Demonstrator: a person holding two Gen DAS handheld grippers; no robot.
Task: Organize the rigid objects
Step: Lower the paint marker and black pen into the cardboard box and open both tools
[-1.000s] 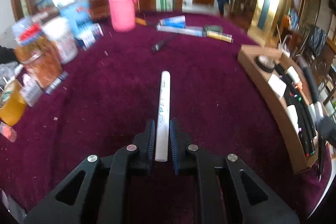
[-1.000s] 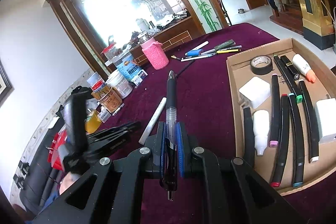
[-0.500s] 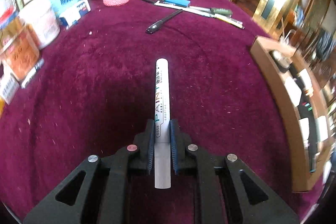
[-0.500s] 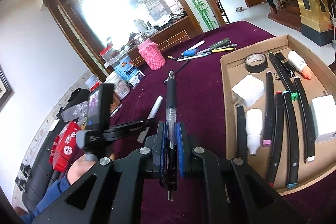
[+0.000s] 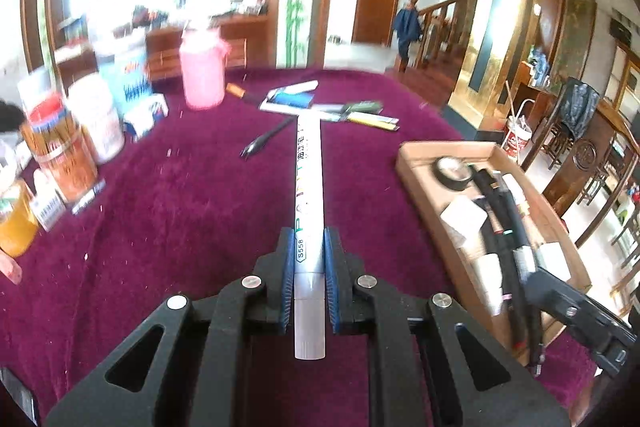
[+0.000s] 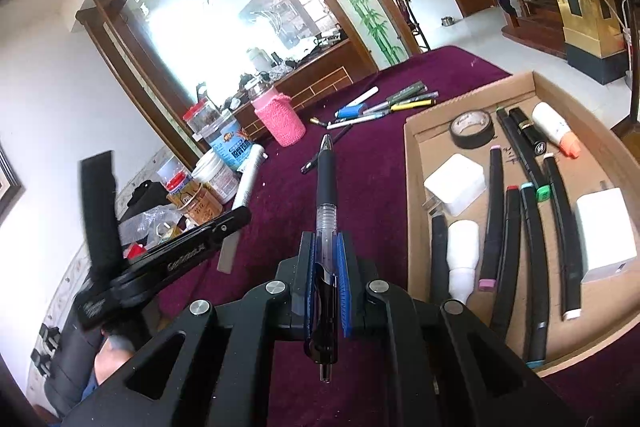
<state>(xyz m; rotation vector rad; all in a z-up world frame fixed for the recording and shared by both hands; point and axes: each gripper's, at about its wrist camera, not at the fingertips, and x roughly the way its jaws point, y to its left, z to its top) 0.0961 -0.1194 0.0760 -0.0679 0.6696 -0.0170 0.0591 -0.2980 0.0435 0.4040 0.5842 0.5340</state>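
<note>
We hold a white paint marker in the left gripper, its fingers clamped on the marker's lower barrel, so that the marker points forward above the maroon-covered desk without touching it. In the right gripper we hold a black pen, the fingers pressed tight on its clear barrel, tip pointing away from us. To our right a shallow cardboard box sits on the desk, and in it lie a roll of black tape, several black markers, white blocks and white bottles. At the far side of the desk a cluster of loose pens lies beside a pink knitted jar. Jars and tubs crowd the left edge. In the left view the room behind is blurred; a person stands far off near a wooden door.
</note>
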